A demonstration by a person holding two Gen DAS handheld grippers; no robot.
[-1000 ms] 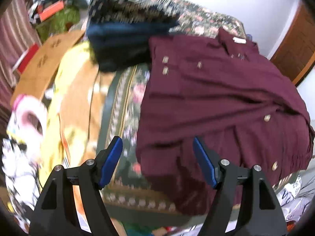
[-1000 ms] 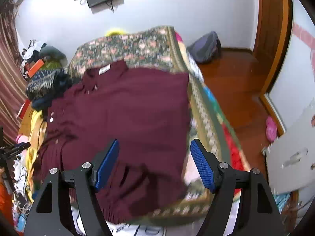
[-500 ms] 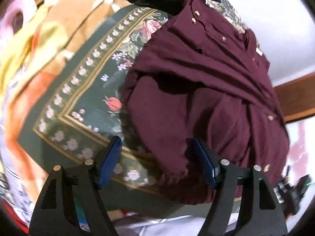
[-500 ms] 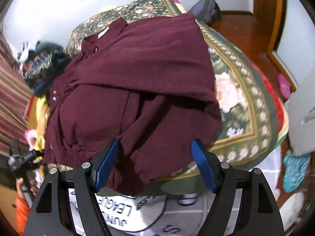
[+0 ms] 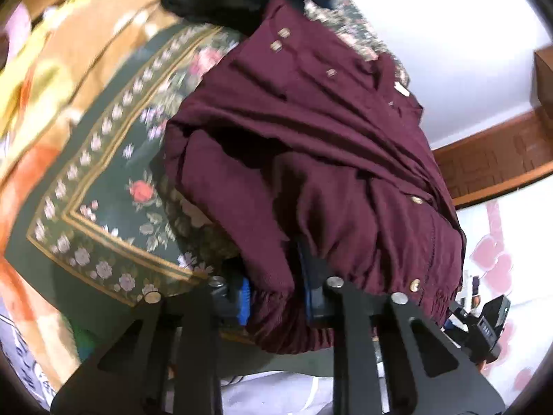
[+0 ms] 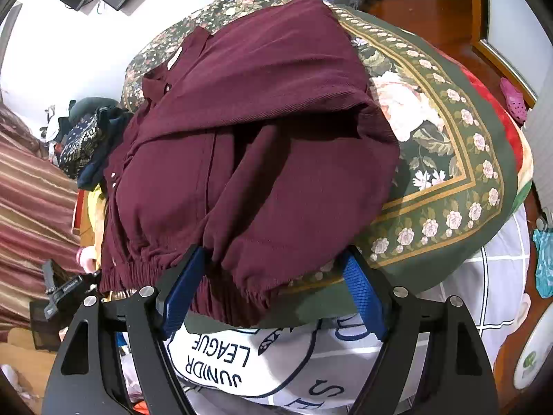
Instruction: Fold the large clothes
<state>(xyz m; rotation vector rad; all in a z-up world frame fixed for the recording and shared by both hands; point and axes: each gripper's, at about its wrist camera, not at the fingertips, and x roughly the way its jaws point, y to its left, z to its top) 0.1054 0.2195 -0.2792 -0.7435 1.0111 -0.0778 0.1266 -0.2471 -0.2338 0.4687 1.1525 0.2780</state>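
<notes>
Pinching the maroon jacket [image 5: 311,145] hem, the left claw [image 5: 276,294] has just closed; right claw [image 6: 273,290] gapes.

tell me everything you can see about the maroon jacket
The maroon jacket is a soft, finely ribbed garment with pale snap buttons, a collar bearing a white label and a gathered elastic hem. It lies partly folded on the floral blanket, sleeves laid across the body, hem hanging over the near edge. The left gripper has just closed on a bunch of hem. The right gripper stands open around the hem's other end.
</notes>
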